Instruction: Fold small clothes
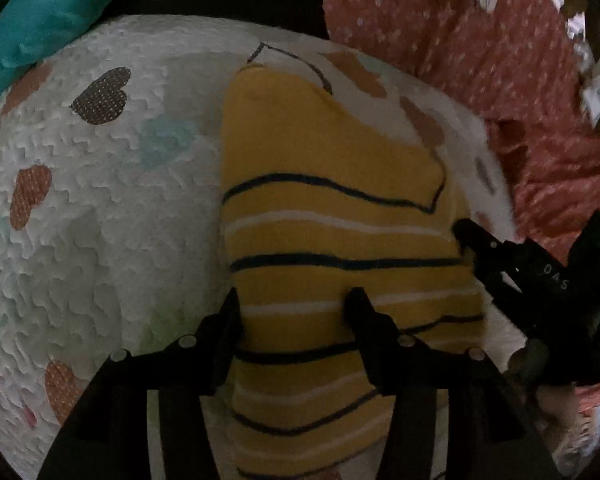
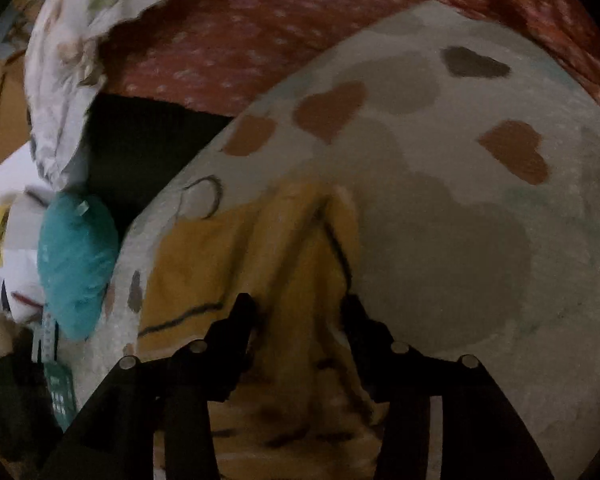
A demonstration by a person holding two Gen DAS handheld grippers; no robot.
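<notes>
The soft, light yellow striped top (image 1: 340,240) lies on the heart-print blanket (image 1: 100,208). My left hand-held gripper (image 1: 296,300) straddles it half-open; my right hand-held gripper (image 2: 298,308) half-open over a bunched edge, my preferred hold.

A garment (image 1: 332,216) lies flat on a blanket (image 1: 100,200), which is spread over a bedsheet (image 1: 480,60). In the left wrist view, the left hand-held gripper (image 1: 296,304) is over the garment's near part; the right hand-held gripper (image 1: 466,240) meets its right edge. A cushion (image 1: 48,12) lies beyond the blanket's far left edge.
</notes>
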